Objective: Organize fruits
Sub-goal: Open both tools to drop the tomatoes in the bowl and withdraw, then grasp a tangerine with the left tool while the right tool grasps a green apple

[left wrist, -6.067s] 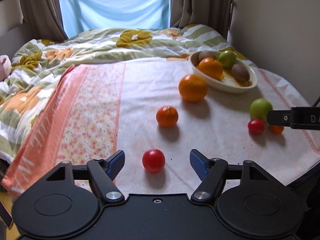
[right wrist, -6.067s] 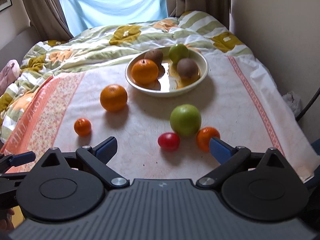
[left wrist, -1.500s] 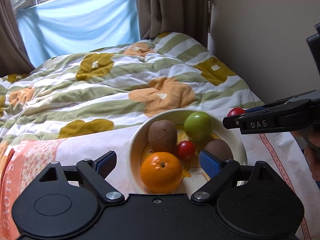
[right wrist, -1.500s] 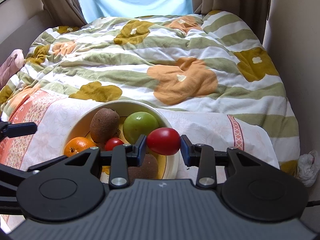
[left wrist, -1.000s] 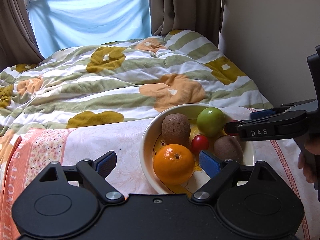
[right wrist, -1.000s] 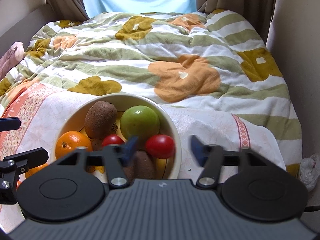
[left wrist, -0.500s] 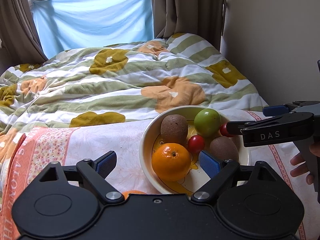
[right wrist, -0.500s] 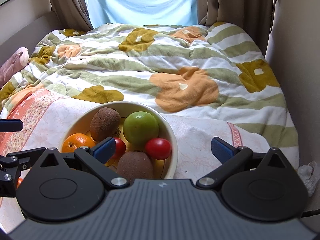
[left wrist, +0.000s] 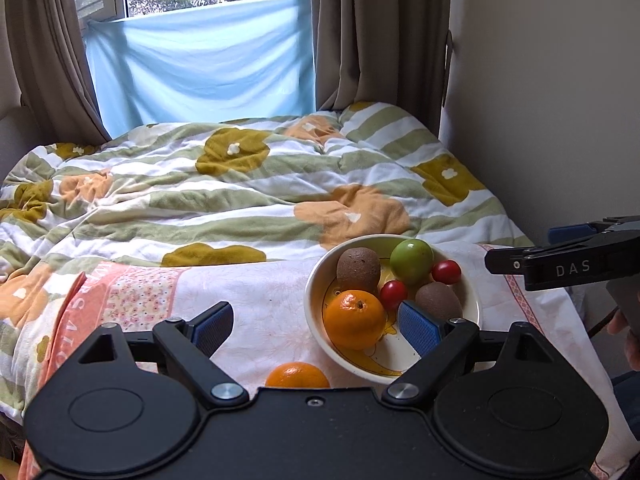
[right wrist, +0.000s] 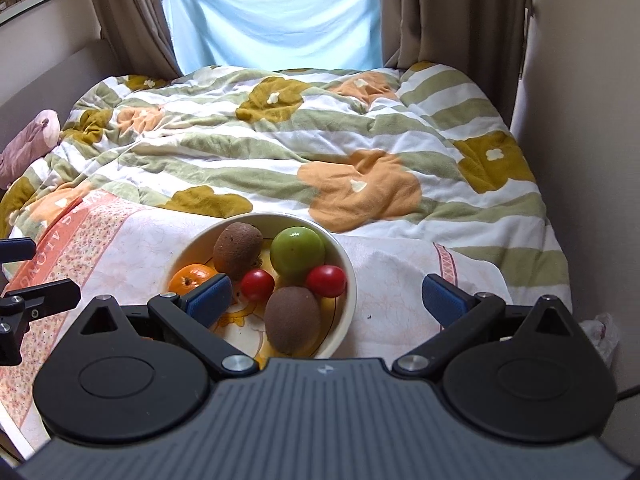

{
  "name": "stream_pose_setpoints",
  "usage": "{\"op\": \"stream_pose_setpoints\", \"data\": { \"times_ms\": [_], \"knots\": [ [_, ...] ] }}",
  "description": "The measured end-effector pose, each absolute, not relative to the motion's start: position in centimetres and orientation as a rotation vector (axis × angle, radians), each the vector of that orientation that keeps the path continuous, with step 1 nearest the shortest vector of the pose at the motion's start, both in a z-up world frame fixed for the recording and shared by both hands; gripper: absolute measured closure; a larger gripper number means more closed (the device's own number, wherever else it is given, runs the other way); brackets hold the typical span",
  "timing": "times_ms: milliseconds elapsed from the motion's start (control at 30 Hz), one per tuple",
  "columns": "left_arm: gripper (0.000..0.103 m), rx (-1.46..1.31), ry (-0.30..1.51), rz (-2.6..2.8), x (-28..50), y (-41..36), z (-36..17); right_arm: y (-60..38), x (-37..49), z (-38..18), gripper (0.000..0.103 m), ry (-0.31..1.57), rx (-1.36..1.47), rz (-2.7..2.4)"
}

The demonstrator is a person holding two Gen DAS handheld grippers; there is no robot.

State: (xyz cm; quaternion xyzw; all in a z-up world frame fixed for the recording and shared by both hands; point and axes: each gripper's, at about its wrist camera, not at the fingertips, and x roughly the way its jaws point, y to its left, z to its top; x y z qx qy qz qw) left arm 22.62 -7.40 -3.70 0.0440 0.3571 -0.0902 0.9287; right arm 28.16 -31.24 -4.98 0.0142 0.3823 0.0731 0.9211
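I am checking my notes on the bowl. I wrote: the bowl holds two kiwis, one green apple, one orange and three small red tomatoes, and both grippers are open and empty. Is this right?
Not quite: the bowl holds two small red tomatoes, not three, as the right wrist view shows. The rest stands: two kiwis, one green apple, one orange, and the left gripper and right gripper open and empty.

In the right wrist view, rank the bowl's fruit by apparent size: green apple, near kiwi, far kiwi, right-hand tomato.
1. near kiwi, though it sits closest to the camera
2. green apple and far kiwi, too alike to rank
3. right-hand tomato, clearly smallest
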Motion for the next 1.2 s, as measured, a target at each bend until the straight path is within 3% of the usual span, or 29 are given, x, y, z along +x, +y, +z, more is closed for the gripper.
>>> {"op": "stream_pose_setpoints", "data": {
  "times_ms": [700,1200],
  "knots": [
    [0.011,0.037,0.643,-0.302,13.9,0.7,-2.6,-23.8,15.4,-2.4,0.000,0.716,0.104,-0.030],
    [0.014,0.122,0.689,-0.322,15.1,3.5,-9.1,-19.8,11.2,-7.3,0.000,0.773,0.114,-0.113]
  ]
}}
